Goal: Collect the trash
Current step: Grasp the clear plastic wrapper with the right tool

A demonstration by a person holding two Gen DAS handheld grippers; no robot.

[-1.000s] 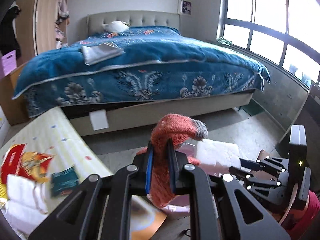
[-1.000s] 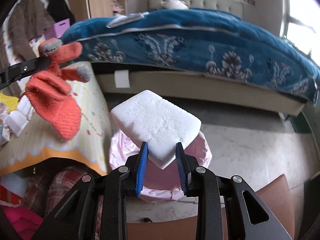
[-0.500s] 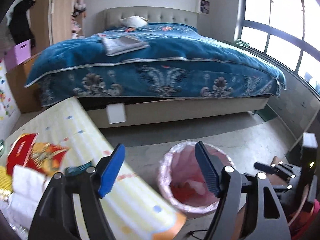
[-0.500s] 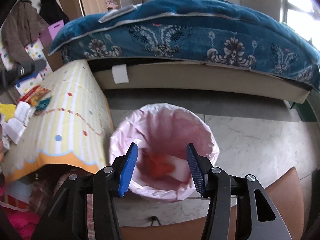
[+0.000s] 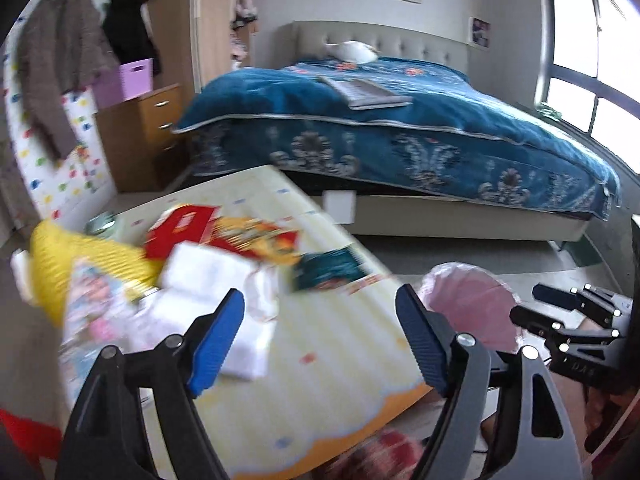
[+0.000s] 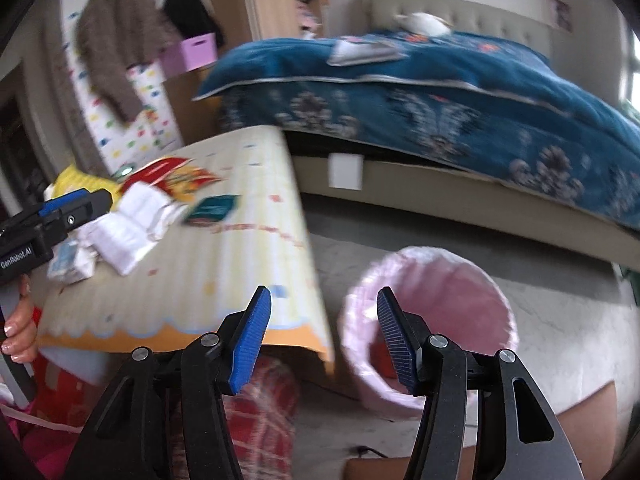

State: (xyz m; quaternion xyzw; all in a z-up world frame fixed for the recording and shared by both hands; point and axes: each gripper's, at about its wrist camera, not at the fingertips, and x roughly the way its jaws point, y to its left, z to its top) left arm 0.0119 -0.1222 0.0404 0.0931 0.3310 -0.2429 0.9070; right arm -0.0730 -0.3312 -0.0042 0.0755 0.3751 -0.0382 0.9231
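My left gripper (image 5: 320,332) hangs over the yellow-striped table (image 5: 340,376), its jaws opening with nothing between them. Ahead of it lie white foam pieces (image 5: 208,276), a red and yellow snack packet (image 5: 224,232), a teal packet (image 5: 328,268) and a yellow bag (image 5: 76,256). The pink-lined bin (image 6: 432,300) stands on the floor right of the table. My right gripper (image 6: 325,330) is above the gap between the table's edge and the bin, its jaws also opening and empty. Something orange (image 6: 378,356) shows low inside the bin. The left gripper (image 6: 60,208) appears at the left of the right wrist view.
A bed with a blue cover (image 5: 400,132) fills the back. A wooden nightstand (image 5: 148,128) with a purple box (image 5: 128,80) and hanging coats (image 5: 60,64) are at the left. Red plaid cloth (image 6: 260,400) lies under the table. A brown board (image 6: 588,420) lies beside the bin.
The left gripper let go of the orange glove and the right let go of the white foam block; both went into the bin. Both grippers opened and swung left toward the table.
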